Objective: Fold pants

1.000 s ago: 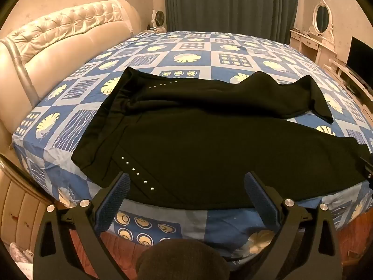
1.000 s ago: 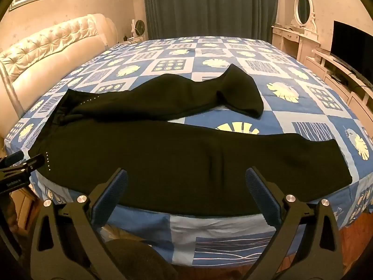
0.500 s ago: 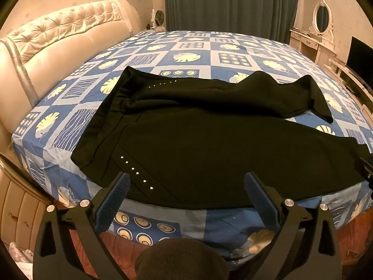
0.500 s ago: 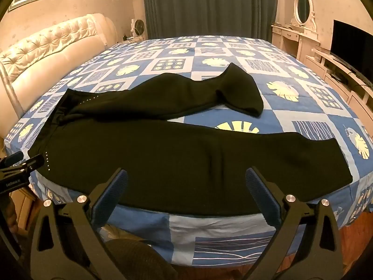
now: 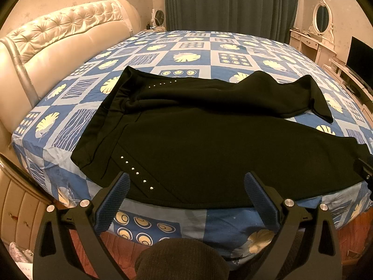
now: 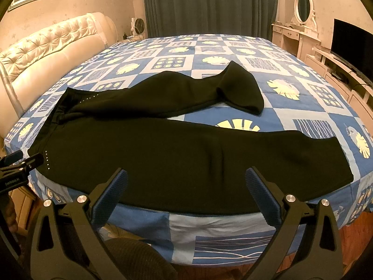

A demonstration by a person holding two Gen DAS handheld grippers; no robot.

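Black pants point(image 5: 209, 144) lie spread on the bed, waist to the left, legs to the right; they also show in the right wrist view point(image 6: 163, 154). The near leg runs along the bed's front edge. The far leg is bent, its cuff point(image 6: 247, 98) folded back. Small silver studs point(image 5: 136, 173) mark the near hip. My left gripper point(image 5: 186, 200) is open and empty, just short of the near hem by the hip. My right gripper point(image 6: 186, 193) is open and empty, just short of the near leg's middle. The left gripper also shows in the right wrist view point(image 6: 16, 168).
The bed has a blue patterned sheet point(image 5: 205, 53) and a cream tufted headboard point(image 5: 58, 35) at the left. A dressing table with an oval mirror point(image 6: 303, 7) and a TV point(image 6: 349, 37) stand along the right wall. Dark curtains point(image 6: 209, 2) hang behind.
Almost nothing has moved. Both grippers stay open at the bed's front edge and the pants lie as before.
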